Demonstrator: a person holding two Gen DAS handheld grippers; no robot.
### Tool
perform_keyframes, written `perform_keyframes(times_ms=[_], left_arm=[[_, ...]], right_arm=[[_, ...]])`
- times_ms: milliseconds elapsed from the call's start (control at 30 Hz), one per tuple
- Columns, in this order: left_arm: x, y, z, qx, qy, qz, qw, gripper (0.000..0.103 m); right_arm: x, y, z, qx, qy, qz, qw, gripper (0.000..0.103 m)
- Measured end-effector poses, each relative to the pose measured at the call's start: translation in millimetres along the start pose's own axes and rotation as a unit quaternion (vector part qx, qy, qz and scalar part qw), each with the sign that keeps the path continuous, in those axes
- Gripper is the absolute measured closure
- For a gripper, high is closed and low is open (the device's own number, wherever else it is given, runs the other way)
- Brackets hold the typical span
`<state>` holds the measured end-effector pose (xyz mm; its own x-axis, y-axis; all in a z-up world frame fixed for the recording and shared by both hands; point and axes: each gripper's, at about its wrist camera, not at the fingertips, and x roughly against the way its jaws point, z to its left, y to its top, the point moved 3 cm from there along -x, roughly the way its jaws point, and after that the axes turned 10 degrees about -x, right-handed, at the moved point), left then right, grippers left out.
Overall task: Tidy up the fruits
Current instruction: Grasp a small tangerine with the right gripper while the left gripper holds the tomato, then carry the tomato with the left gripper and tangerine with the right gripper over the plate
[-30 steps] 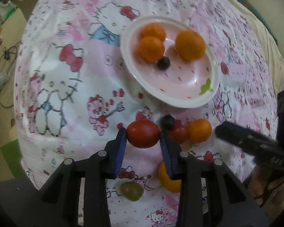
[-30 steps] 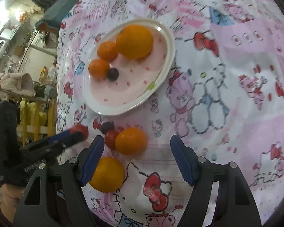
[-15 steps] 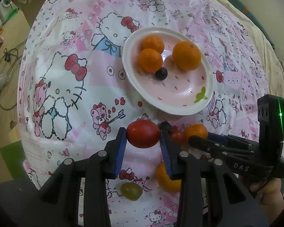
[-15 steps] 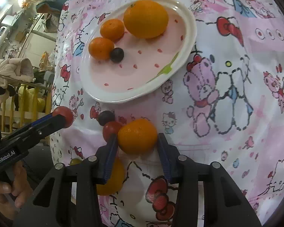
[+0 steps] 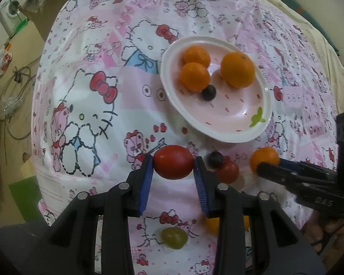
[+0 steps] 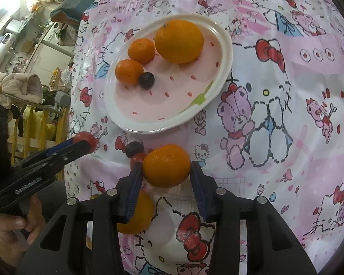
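Fruits lie partly on a plate and partly on the cloth around it, seen from both wrist cameras. Plate (image 5: 261,128) — white rim, pink speckled well — rests on a pink cartoon-print tablecloth (image 5: 84,105) and holds a large orange (image 5: 237,69), two small mandarins (image 5: 195,76) touching each other, and a dark grape (image 5: 209,92) just beside the nearer mandarin. Left gripper (image 5: 173,166): blue-padded jaws clamped on a red tomato (image 5: 173,165), one pad on each side of it, the tomato apparently clear of the cloth. Right gripper (image 6: 167,171): jaws pressed against both sides of a loose mandarin (image 6: 167,165); whether this fruit touches the cloth cannot be told. Just beside the held mandarin, on the cloth, sit a second red tomato (image 5: 227,171) and a second dark grape (image 5: 215,159), the two touching. Nearer the cameras, partly hidden behind gripper fingers, lies another orange fruit (image 6: 137,215); a green grape (image 5: 173,237) lies on the cloth below the left gripper. A person's hand (image 6: 16,226) grips the left tool's handle at the lower left of the right wrist view — the room beyond the table is cluttered and blurred
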<state>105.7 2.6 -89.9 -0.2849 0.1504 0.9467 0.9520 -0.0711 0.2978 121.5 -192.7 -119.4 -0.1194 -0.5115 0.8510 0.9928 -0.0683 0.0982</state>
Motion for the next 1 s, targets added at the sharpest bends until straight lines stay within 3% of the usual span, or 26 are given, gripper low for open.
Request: perform_keyframes(times_ms=[600,1000], left_arm=[[3.0,8.0,-8.5,-0.019,0.013,-0.023,0.9995,0.072],[29.9,27.3,-2.9,-0.023,0.021,-0.050,0.9983,0.072]], right_arm=[[41.5,8.6,1.1,-0.008,0.036,-0.047,0.998,0.059],[79.8,37.2,-5.7,-0.029,0.058,-0.098,0.993,0.059]])
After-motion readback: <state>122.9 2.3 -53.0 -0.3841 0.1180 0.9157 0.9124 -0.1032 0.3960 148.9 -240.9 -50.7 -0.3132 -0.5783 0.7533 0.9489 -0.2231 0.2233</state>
